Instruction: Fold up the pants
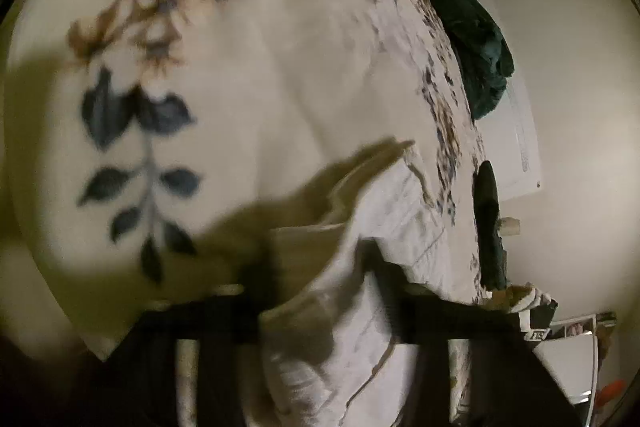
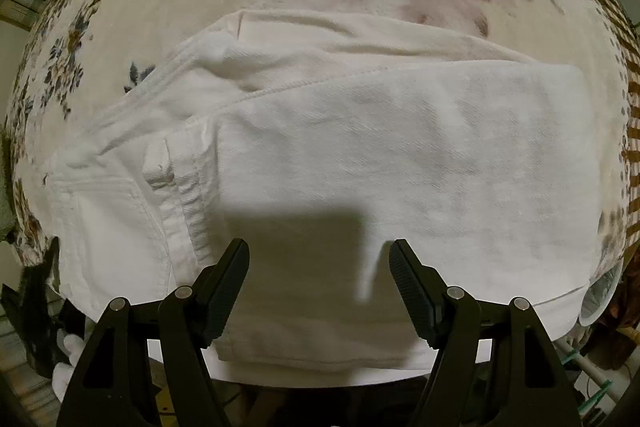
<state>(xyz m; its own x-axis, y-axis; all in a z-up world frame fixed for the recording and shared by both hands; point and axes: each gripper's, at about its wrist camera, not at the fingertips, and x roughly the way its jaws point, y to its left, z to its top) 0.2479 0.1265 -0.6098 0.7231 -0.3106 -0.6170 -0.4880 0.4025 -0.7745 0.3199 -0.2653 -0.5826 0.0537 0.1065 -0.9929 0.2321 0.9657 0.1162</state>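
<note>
Flowered bedspread (image 2: 120, 7) lies under the white pants (image 2: 400, 147), already folded, just ahead of the right gripper (image 2: 318, 263), whose jaws stand apart. Left gripper (image 1: 320, 291) pinches a pants edge; next probably another fold.

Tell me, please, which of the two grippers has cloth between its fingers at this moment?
The left gripper: white pants fabric bunches between its fingers, while the right gripper hovers open over the folded pants, holding nothing.
</note>
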